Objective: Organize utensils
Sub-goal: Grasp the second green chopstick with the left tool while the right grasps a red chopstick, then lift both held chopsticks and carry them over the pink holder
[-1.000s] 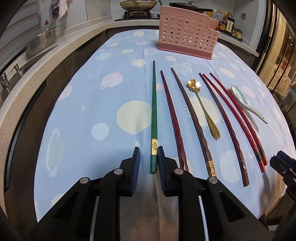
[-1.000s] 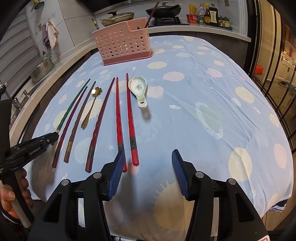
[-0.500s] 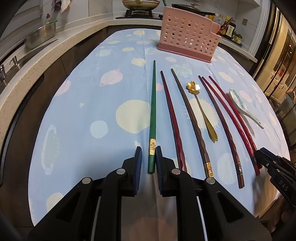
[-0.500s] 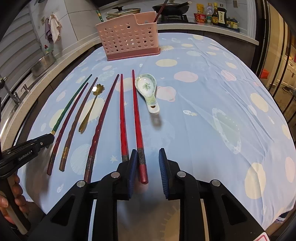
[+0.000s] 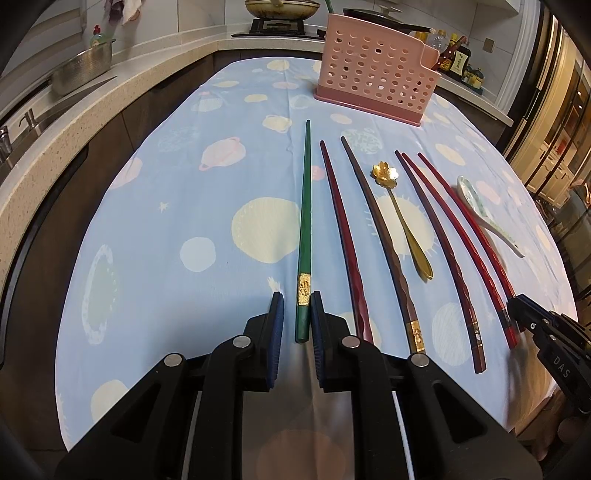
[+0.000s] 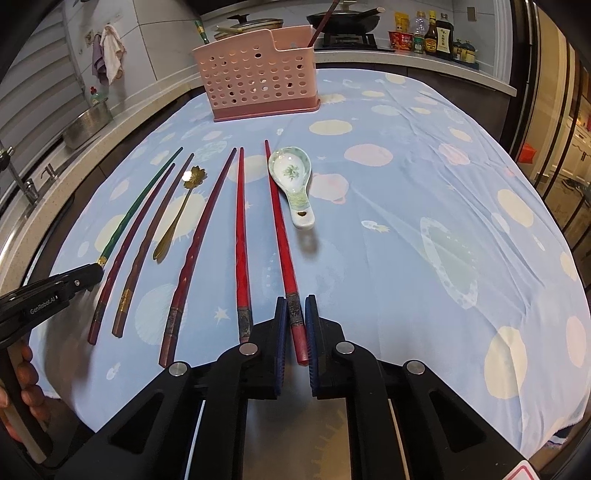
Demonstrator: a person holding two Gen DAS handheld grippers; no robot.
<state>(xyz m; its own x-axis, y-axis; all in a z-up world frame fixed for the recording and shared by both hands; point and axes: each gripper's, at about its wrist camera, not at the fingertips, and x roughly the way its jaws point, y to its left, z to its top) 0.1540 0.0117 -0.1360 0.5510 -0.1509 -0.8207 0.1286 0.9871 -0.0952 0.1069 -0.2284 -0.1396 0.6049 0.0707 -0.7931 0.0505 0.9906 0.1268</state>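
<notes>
Basket (image 6: pixel 258 85) holds one dark chopstick (image 6: pixel 323 22) upright

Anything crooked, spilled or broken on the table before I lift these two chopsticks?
Nothing stands out. The utensils lie in a tidy row on the tablecloth, the ceramic spoon looks intact, and the pink basket stands upright. Each gripper brackets one chopstick's near end: green, red.
</notes>
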